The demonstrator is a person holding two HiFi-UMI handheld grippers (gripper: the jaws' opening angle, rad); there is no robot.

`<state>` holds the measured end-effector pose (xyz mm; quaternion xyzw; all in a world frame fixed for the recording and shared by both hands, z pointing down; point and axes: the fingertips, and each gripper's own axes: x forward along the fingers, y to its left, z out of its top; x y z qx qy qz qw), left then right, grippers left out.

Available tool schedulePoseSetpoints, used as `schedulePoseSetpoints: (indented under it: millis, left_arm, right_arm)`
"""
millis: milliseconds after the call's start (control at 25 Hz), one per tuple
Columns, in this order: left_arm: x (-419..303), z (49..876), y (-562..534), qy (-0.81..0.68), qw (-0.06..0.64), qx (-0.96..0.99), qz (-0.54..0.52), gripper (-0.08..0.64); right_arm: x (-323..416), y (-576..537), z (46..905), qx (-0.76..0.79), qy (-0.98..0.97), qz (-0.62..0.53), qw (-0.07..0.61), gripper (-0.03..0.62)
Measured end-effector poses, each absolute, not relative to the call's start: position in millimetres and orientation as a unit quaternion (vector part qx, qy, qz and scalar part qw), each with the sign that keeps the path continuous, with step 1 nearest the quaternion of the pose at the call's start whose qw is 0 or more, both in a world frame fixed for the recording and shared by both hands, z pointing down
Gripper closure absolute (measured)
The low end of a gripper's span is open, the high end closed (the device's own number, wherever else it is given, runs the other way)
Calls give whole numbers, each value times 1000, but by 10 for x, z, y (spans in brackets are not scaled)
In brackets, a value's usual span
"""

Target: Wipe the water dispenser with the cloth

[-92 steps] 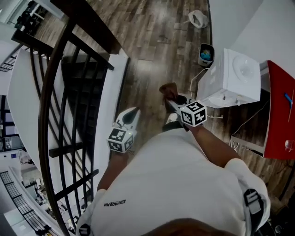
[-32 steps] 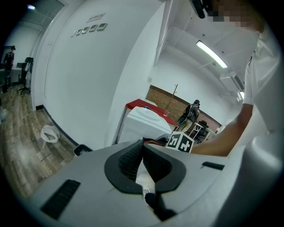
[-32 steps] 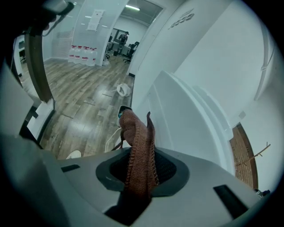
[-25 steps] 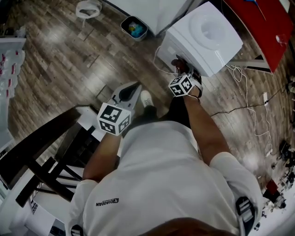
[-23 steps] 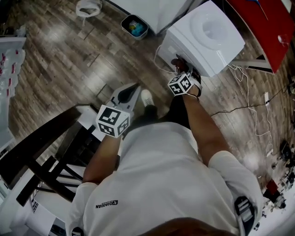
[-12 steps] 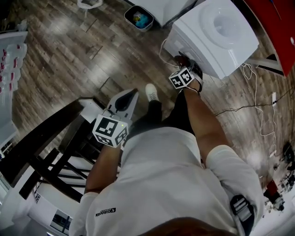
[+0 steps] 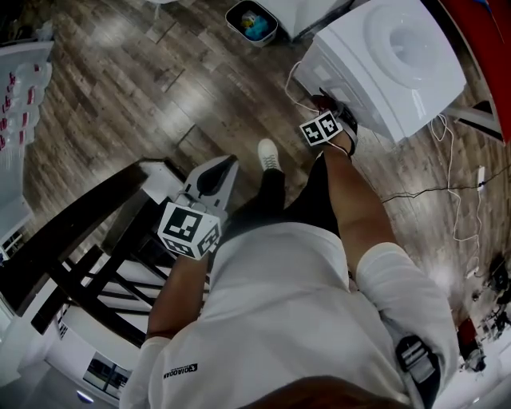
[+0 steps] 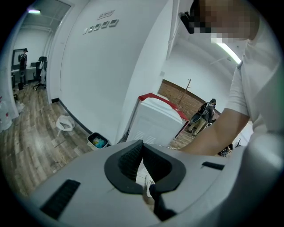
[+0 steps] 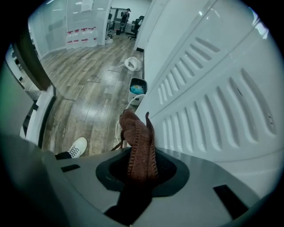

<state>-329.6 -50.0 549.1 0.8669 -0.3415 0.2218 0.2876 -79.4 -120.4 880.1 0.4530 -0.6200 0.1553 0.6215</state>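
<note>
Right gripper (image 9: 141, 165): clenched on a brown knitted cloth (image 9: 136, 133). Cloth tip stands just beside the white louvred plastic water dispenser (image 9: 213, 102), side panel at 2 o'clock; contact unclear.

Judgement: lay the cloth flat and stroke along the louvres with even pressure.

Left gripper (image 8: 143, 155): jaws together, nothing between them.

Shirt print and wall labels: too small to read.

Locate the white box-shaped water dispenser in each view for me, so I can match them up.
Head view: the white box-shaped water dispenser is at top right, seen from above.
Left gripper view: centre, beyond the jaws, louvred side showing.
Right gripper view: fills the right side, its louvred panel close beside the brown knitted cloth.
Shared landmark: the small bin with blue contents on the floor.
</note>
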Motion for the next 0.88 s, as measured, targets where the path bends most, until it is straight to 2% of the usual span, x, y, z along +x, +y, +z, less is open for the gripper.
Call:
schedulePoseSetpoints:
  millis: [240,680,880]
  left_arm:
    - [-3314,5439,-575,-343,285,872,201,563]
    - [-3257,4992,-840,-330,242,901,148,563]
    - [-3297,4898,-803,-331,238,904,128,563]
  right_arm:
    - [-942,-1153,8282,469,-662,147,566,497]
    - [-1246,-1492,5957,535,-738,91,401,497]
    - [-1175,-1833,5288,563,-724,27,397,497]
